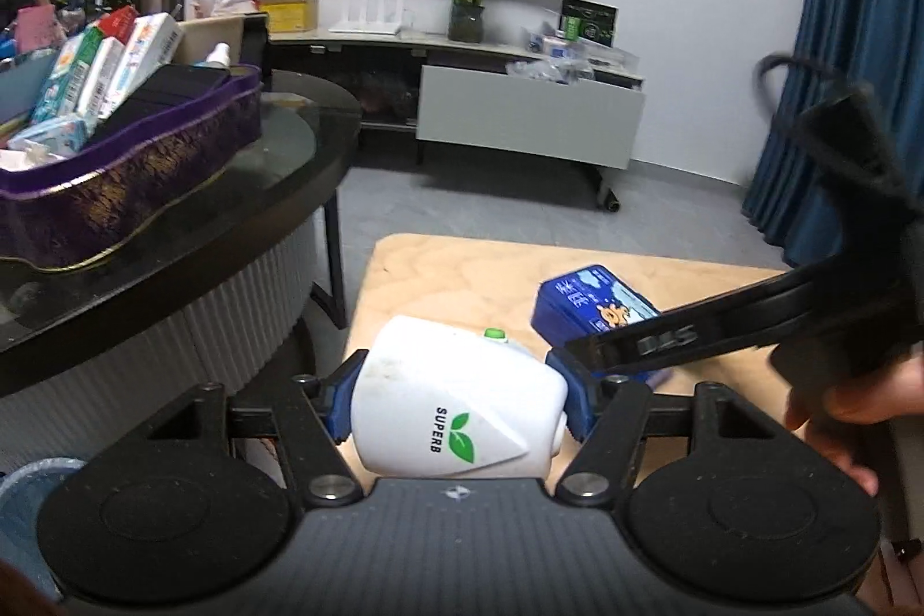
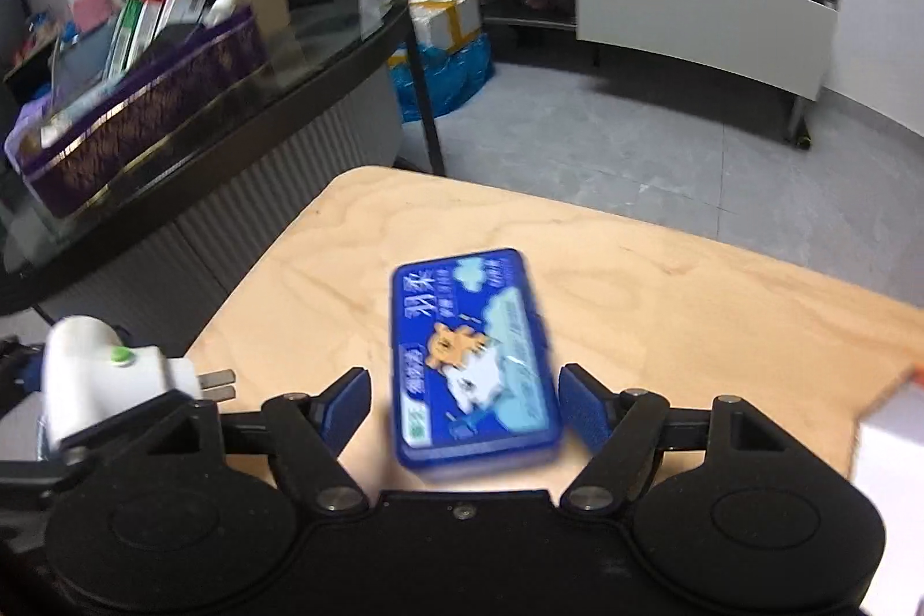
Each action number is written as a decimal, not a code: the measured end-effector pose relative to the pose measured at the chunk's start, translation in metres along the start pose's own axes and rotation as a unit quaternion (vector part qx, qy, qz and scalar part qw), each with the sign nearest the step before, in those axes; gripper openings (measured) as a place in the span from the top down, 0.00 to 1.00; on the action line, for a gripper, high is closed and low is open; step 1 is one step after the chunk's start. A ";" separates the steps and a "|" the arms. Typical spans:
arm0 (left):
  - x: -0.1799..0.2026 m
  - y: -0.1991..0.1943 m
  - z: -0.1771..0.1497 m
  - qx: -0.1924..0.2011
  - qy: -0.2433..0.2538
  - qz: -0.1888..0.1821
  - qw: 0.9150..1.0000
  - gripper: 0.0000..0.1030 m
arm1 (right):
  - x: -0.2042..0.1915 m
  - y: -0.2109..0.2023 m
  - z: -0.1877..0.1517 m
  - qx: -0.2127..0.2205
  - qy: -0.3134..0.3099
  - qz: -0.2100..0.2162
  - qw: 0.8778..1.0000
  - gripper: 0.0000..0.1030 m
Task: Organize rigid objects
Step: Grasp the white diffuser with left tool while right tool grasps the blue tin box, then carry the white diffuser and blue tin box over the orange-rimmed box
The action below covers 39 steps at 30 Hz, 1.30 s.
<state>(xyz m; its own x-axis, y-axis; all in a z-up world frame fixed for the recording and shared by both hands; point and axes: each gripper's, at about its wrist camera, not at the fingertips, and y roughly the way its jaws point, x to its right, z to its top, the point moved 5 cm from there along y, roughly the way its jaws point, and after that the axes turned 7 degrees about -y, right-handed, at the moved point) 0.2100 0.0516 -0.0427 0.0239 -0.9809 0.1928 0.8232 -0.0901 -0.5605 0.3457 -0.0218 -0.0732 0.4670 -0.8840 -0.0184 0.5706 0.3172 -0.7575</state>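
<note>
My left gripper (image 1: pixel 456 399) is shut on a white plug-in device (image 1: pixel 462 420) marked SUPERB, with a green leaf logo and a green button. Its blue pads press both sides, and it hangs above the near left edge of the wooden table (image 1: pixel 462 269). In the right wrist view the device (image 2: pixel 92 373) sits at the left with its metal prongs pointing right. A blue tin (image 2: pixel 473 362) with a cartoon animal lies flat on the wooden table (image 2: pixel 664 281). My right gripper (image 2: pixel 465 408) straddles its near end, open, with a gap at the left pad. The left wrist view shows the blue tin (image 1: pixel 589 304) under the right gripper's fingers (image 1: pixel 693 327).
A purple tin tray (image 1: pixel 144 160) packed with boxes stands on the dark glass round table (image 1: pixel 277 189) to the left. A white box (image 2: pixel 889 443) sits at the wooden table's right edge. Behind are a TV cabinet (image 1: pixel 520 119), plants, a blue curtain (image 1: pixel 854 38) and a parcel on a blue bag (image 2: pixel 444 56).
</note>
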 end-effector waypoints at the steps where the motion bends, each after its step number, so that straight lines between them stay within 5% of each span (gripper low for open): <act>1: 0.001 0.000 0.000 0.001 -0.001 0.001 1.000 0.36 | -0.001 0.004 -0.001 -0.004 0.002 -0.007 1.000 0.26; 6: 0.004 -0.012 0.003 0.004 -0.009 -0.008 1.000 0.36 | -0.002 -0.016 -0.003 0.025 0.016 -0.039 0.999 0.29; 11: 0.032 -0.031 0.002 0.011 0.004 -0.037 0.999 0.36 | 0.013 -0.086 -0.017 0.071 0.050 -0.057 0.995 0.29; 18: 0.106 -0.058 0.000 0.011 0.016 -0.104 0.994 0.36 | 0.053 -0.212 -0.070 0.130 0.090 -0.125 0.979 0.29; 26: 0.200 -0.071 0.003 0.004 0.038 -0.170 0.985 0.36 | 0.130 -0.314 -0.132 0.147 0.159 -0.211 0.953 0.29; 32: 0.232 -0.066 -0.004 -0.008 0.038 -0.180 0.983 0.36 | 0.160 -0.340 -0.166 0.150 0.189 -0.223 0.945 0.29; 39: 0.239 -0.067 -0.024 -0.027 0.055 -0.154 0.986 0.36 | 0.169 -0.329 -0.177 0.142 0.192 -0.203 0.949 0.29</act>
<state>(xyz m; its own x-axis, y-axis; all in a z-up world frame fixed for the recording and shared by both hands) 0.1471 -0.1810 0.0217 -0.2860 -0.9181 0.2744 0.7506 -0.3927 -0.5314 0.1178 -0.3366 0.0574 -0.0805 -0.9959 -0.0405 0.8360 -0.0454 -0.5468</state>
